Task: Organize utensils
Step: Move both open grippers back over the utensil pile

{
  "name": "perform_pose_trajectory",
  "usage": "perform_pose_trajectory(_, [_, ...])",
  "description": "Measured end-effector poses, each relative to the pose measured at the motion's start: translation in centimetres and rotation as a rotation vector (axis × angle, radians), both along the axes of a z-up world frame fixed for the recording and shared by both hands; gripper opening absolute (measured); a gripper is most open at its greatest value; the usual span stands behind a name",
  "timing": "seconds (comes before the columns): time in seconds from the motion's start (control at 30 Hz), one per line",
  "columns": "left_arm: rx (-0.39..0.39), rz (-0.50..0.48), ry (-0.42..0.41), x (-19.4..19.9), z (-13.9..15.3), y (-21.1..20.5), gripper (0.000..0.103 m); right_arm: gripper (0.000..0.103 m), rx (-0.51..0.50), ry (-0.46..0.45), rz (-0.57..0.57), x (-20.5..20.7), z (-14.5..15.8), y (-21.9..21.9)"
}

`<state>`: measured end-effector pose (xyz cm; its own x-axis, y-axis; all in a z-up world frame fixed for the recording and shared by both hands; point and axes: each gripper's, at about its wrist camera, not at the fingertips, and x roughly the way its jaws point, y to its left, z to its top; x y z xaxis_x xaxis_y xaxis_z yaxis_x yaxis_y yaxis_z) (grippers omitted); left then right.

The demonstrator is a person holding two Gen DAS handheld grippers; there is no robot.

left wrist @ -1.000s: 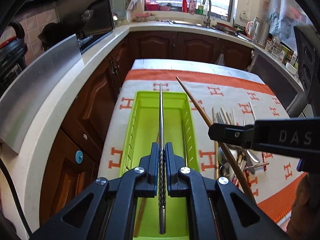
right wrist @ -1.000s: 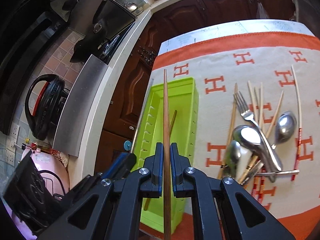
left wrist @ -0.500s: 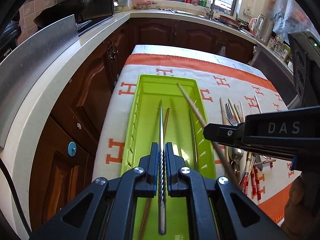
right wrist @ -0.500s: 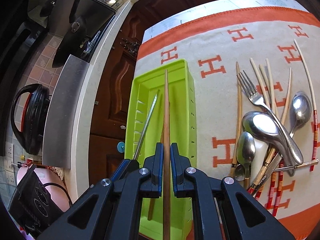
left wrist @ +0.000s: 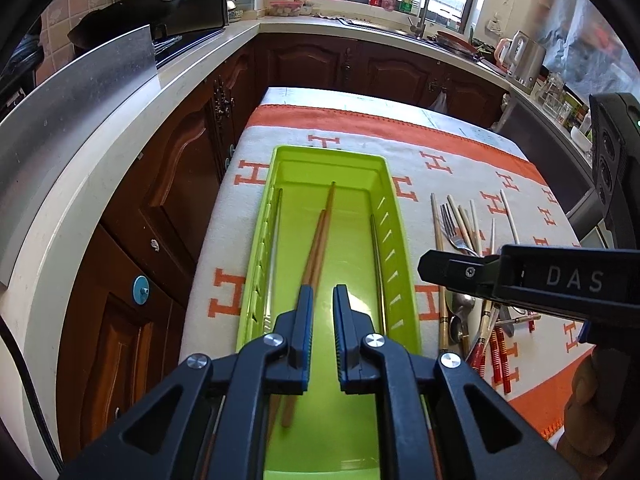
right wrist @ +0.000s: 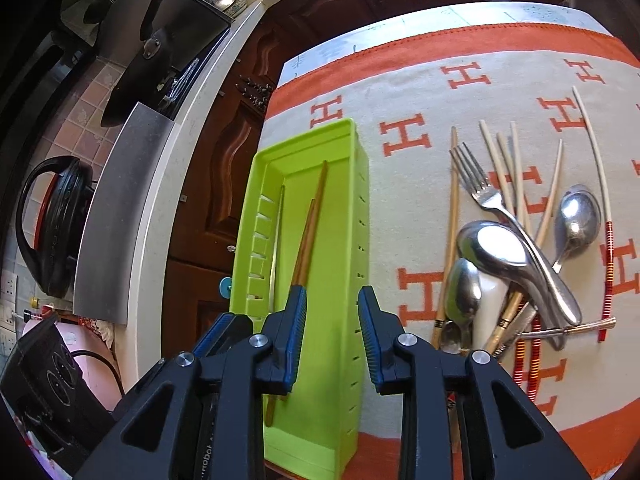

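Note:
A lime-green tray (left wrist: 390,200) (right wrist: 362,200) lies on the orange-and-white cloth. Two wooden chopsticks (left wrist: 318,240) (right wrist: 308,232) lie crossed at a shallow angle on its floor. One metal chopstick (left wrist: 276,232) (right wrist: 277,236) rests along its left wall and another (left wrist: 378,264) along its right wall. My left gripper (left wrist: 322,296) hangs over the near half of the tray, its jaws opening with nothing between them. My right gripper (right wrist: 332,296) stands just right of it over the tray, jaws also opening and empty.
A heap of spoons (right wrist: 492,248), a fork (right wrist: 478,184) and pale and red-banded chopsticks (right wrist: 606,272) lies on the cloth right of the tray. Beyond the table's left edge stand wooden cabinets (left wrist: 168,184) under a pale counter. A hand (left wrist: 588,400) shows at the lower right.
Both grippers came down over the tray and opened. The metal chopstick left my left gripper and the wooden chopstick left my right gripper; both now lie in the tray.

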<state>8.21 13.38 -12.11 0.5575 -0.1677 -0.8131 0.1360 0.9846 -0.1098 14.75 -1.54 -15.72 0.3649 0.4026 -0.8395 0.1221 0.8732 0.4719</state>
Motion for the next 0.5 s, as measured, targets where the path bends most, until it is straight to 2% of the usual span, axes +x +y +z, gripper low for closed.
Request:
perform_pose_trajectory(0.33, [-0.007,-0.005,0.013,-1.0,0.6,-2.1,0.014,0.027,-0.057,-0.051,-0.039,-2.1,1.3,-4.3])
perform_pose_trajectory(0.5, [-0.003,-0.005,0.008,-1.3,1.0,-3.5,0.024,0.027,-0.074,-0.070,-0.049,-3.1,1.6,-6.4])
